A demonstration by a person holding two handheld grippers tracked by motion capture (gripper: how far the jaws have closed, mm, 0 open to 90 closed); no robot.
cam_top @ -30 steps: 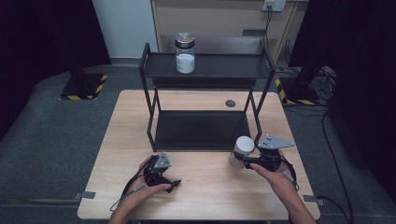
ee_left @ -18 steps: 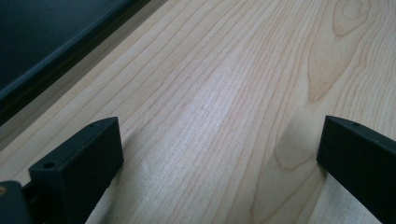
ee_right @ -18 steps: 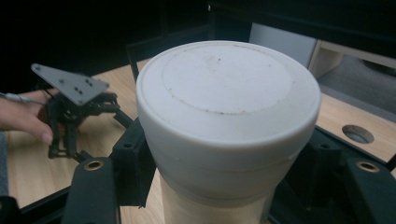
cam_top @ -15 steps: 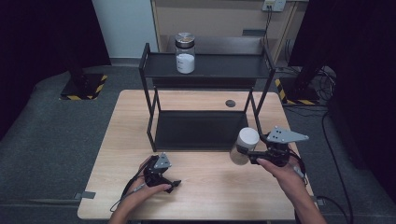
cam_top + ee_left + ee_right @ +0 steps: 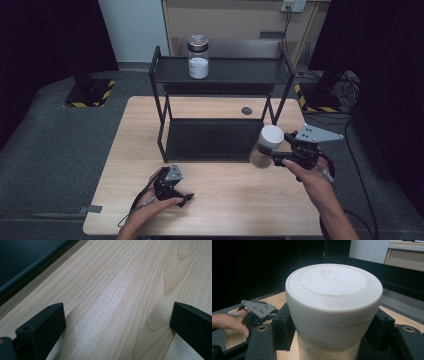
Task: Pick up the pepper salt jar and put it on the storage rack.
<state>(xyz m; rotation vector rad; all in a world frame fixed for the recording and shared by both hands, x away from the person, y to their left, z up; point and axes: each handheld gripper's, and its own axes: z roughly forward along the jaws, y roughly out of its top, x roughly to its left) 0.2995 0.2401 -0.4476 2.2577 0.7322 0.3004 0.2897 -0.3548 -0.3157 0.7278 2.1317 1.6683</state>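
right fingers: we grip the white-lidded jar, clear of the bench
left fingers: open, empty
left to do: place it, we guess on the rack

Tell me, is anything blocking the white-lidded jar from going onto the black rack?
Nothing visible is. The right gripper holds the white-lidded jar just in front of the rack; the lower shelf beside it is bare, and another jar stands on top.

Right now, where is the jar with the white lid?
In the high view the white-lidded jar is at the table's right, clamped in the right tongs, just in front of the black shelf.
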